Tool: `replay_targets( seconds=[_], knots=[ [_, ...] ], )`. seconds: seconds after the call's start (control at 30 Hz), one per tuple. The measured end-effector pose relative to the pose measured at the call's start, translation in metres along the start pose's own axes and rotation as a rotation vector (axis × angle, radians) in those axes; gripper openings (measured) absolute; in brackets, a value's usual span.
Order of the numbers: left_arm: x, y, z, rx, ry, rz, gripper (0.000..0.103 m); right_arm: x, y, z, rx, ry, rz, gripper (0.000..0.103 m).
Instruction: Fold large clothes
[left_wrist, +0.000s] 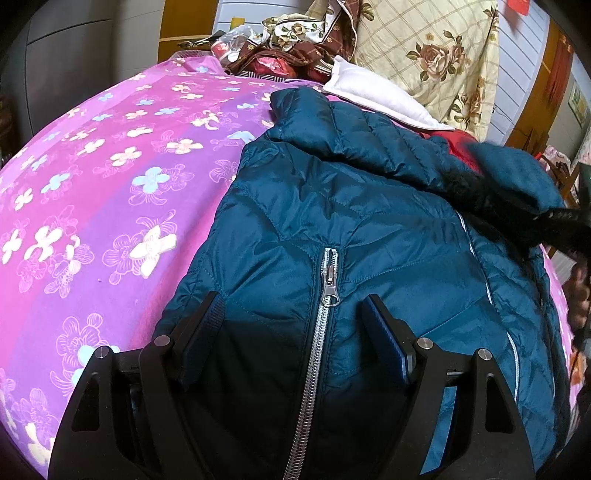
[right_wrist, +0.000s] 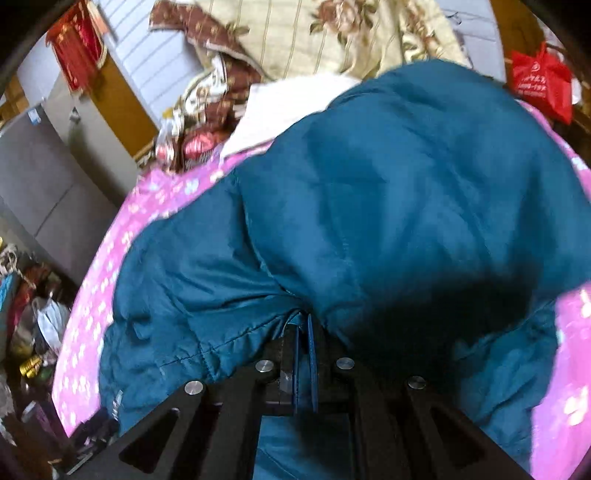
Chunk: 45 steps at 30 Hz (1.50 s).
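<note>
A teal quilted down jacket (left_wrist: 351, 221) lies front-up on a bed with a pink floral sheet (left_wrist: 92, 184). Its silver zipper (left_wrist: 325, 314) runs down the middle. My left gripper (left_wrist: 293, 306) is open and empty, its jaws standing either side of the zipper just above the jacket. In the right wrist view the jacket (right_wrist: 388, 203) fills most of the frame. My right gripper (right_wrist: 301, 321) is shut on a fold of the jacket's fabric and holds it lifted; the view is blurred.
A white cloth (left_wrist: 380, 96), a floral quilt (left_wrist: 424, 48) and bags (left_wrist: 273, 62) are piled at the bed's far end. A red bag (right_wrist: 539, 81) hangs at the right. Cluttered items (right_wrist: 33, 314) stand on the floor left of the bed.
</note>
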<state>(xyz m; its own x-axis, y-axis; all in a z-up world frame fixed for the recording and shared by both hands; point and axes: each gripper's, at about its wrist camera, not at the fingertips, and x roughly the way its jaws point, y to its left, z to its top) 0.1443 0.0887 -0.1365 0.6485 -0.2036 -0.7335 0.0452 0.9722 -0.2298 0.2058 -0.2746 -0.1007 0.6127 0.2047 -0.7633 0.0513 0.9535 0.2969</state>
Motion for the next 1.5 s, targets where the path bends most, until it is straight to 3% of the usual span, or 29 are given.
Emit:
replay_targets(
  seconds=[0.13, 0.37, 0.43, 0.53, 0.57, 0.6, 0.7, 0.97, 1.07, 1.17, 1.2, 1.23, 1.27, 1.33, 1.5],
  knots=[
    [-0.007, 0.001, 0.000, -0.007, -0.018, 0.004, 0.078, 0.015, 0.016, -0.010, -0.111, 0.048, -0.107, 0.005],
    [-0.060, -0.026, 0.017, 0.025, -0.086, -0.086, 0.078, -0.001, 0.029, -0.021, -0.220, 0.085, -0.079, 0.019],
    [-0.066, -0.041, 0.026, 0.038, -0.079, -0.138, 0.078, -0.011, 0.030, -0.030, -0.232, 0.068, -0.074, 0.029],
    [-0.061, -0.066, 0.038, 0.063, -0.044, -0.187, 0.078, -0.025, 0.028, -0.041, -0.229, 0.036, -0.046, 0.055],
    [-0.059, -0.074, 0.041, 0.075, -0.037, -0.199, 0.078, -0.028, 0.028, -0.043, -0.228, 0.025, -0.035, 0.073],
    [-0.056, -0.084, 0.043, 0.088, -0.031, -0.206, 0.078, -0.035, 0.025, -0.046, -0.224, 0.008, -0.022, 0.076],
    [-0.043, -0.107, 0.048, 0.099, 0.013, -0.242, 0.078, -0.056, 0.014, -0.051, -0.175, -0.036, 0.026, 0.076],
    [0.025, -0.156, 0.055, 0.032, 0.242, -0.415, 0.078, -0.098, -0.044, -0.062, 0.044, -0.130, 0.159, 0.076],
    [0.046, -0.175, 0.059, 0.037, 0.287, -0.445, 0.078, -0.110, -0.064, -0.065, 0.111, -0.170, 0.159, 0.076],
    [0.066, -0.189, 0.065, 0.039, 0.306, -0.413, 0.076, -0.121, -0.076, -0.064, 0.127, -0.204, 0.110, 0.076],
    [0.070, -0.191, 0.067, 0.038, 0.311, -0.406, 0.059, -0.124, -0.078, -0.064, 0.128, -0.209, 0.095, 0.076],
    [0.075, -0.192, 0.069, 0.038, 0.325, -0.395, 0.024, -0.124, -0.080, -0.063, 0.131, -0.209, 0.082, 0.076],
    [0.081, -0.194, 0.072, 0.039, 0.363, -0.390, 0.018, -0.125, -0.082, -0.062, 0.135, -0.207, 0.074, 0.076],
    [0.080, -0.192, 0.078, 0.037, 0.362, -0.376, 0.014, -0.125, -0.084, -0.062, 0.140, -0.202, 0.061, 0.076],
    [0.047, -0.170, 0.122, 0.084, 0.233, -0.304, 0.013, -0.119, -0.083, -0.051, 0.112, -0.197, 0.021, 0.076]
  ],
)
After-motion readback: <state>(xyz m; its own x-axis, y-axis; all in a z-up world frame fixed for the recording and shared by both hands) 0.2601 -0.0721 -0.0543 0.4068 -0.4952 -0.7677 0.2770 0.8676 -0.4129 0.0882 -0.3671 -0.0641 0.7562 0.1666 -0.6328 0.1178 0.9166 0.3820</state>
